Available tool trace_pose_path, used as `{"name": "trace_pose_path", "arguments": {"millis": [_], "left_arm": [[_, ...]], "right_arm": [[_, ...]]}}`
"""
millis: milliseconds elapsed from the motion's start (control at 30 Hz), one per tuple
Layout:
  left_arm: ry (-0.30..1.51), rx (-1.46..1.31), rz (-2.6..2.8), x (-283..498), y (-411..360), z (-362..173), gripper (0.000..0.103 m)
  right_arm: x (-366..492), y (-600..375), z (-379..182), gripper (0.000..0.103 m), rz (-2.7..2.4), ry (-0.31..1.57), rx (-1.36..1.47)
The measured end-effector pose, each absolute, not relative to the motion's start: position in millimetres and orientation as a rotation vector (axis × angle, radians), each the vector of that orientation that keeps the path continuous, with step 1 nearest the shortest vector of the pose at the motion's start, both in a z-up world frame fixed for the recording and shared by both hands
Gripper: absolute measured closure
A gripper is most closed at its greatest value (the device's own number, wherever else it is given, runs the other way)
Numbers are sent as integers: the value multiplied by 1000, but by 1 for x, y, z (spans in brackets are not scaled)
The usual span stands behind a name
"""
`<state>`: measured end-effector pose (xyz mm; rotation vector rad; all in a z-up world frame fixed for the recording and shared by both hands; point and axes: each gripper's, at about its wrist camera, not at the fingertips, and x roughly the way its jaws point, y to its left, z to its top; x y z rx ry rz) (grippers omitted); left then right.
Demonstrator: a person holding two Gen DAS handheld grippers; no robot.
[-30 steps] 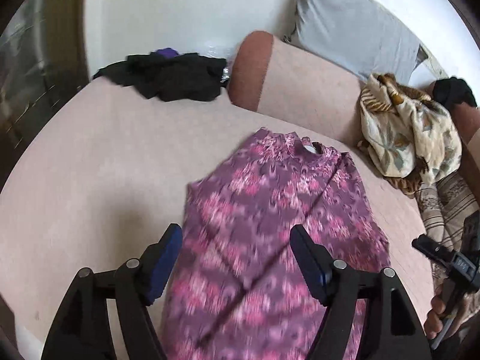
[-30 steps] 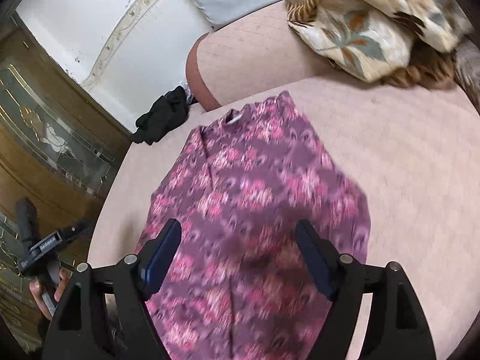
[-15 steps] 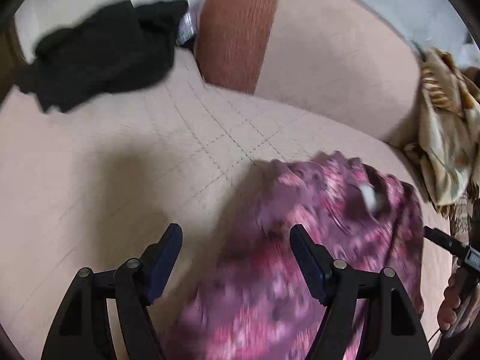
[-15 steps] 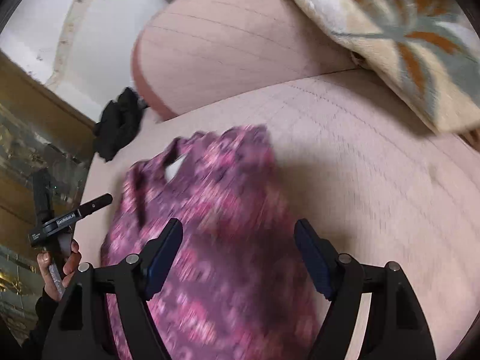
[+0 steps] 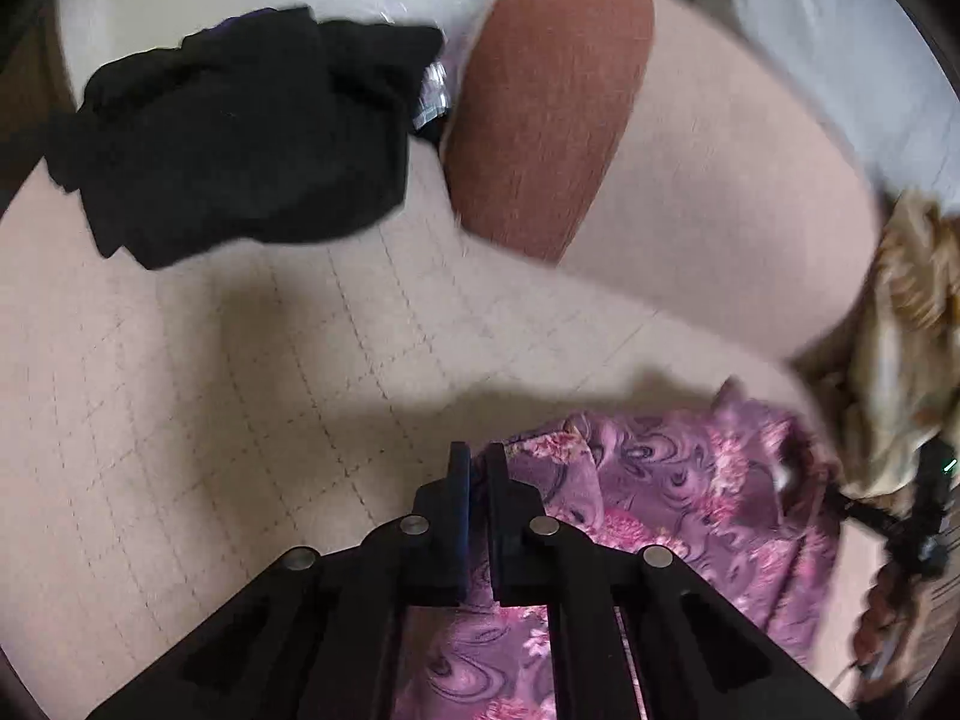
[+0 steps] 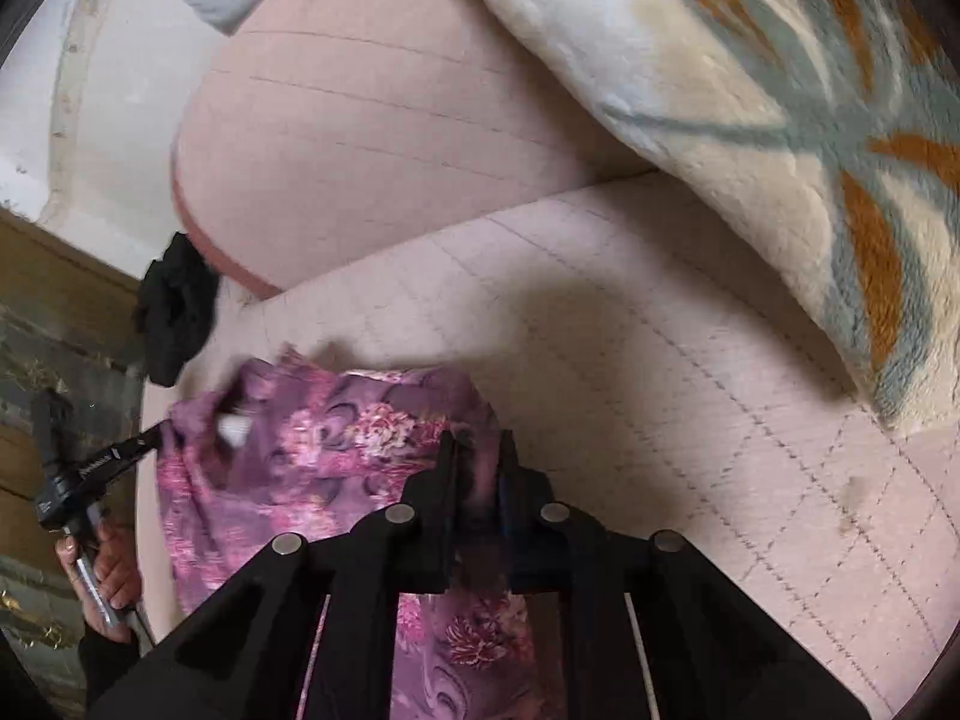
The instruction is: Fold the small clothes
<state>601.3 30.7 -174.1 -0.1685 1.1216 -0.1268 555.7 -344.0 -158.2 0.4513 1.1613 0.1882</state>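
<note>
The purple garment [image 5: 660, 498] lay spread on the pale quilted sofa seat [image 5: 240, 420], a thin, soft top printed all over with pink flowers and dark swirls, its cloth rumpled into shallow folds and a small white label showing at the neck opening. The left gripper [image 5: 477, 468] had just been closing and was pinched tight on the garment's top edge at one corner, cloth caught between its dark fingers. The right gripper [image 6: 477, 456] had just been closing too, and it was clamped on the garment's top edge at the opposite corner, fabric bunched between its fingers. Beyond the garment, further up the seat, sat a heap of black clothes [image 5: 240, 132] beside a rust-brown bolster [image 5: 540, 102]. A fleecy floral blanket [image 6: 780, 120] lay off to the garment's other side.
</note>
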Motion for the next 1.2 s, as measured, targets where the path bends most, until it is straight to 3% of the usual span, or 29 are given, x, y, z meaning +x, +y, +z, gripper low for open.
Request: {"name": "trace_pose_path", "arguments": {"millis": [100, 167, 233, 267, 400, 600, 700, 833, 1033, 1200], "left_arm": [[1184, -92, -41, 609, 21, -200, 97], [1167, -156, -68, 603, 33, -199, 91], [1162, -231, -95, 601, 46, -195, 59], [1142, -260, -106, 599, 52, -190, 56], [1109, -316, -136, 573, 77, -169, 54], [1048, -206, -104, 439, 96, -133, 37], [1029, -211, -86, 366, 106, -133, 27], [1014, -269, -52, 300, 119, -147, 27], [945, -290, -133, 295, 97, -114, 27], [978, -214, -203, 344, 62, -100, 26]], "right_arm": [[562, -336, -166, 91, 155, 1172, 429], [561, -340, -159, 70, 172, 1150, 474], [558, -342, -151, 52, 173, 1121, 452], [555, -344, -147, 50, 180, 1108, 442], [531, -351, -132, 50, 198, 1078, 492], [392, -342, -104, 50, 274, 999, 497], [323, -336, -104, 44, 270, 986, 516], [255, -325, -111, 44, 285, 972, 549], [240, -321, -98, 44, 294, 965, 559], [283, -323, -82, 38, 289, 987, 503]]}}
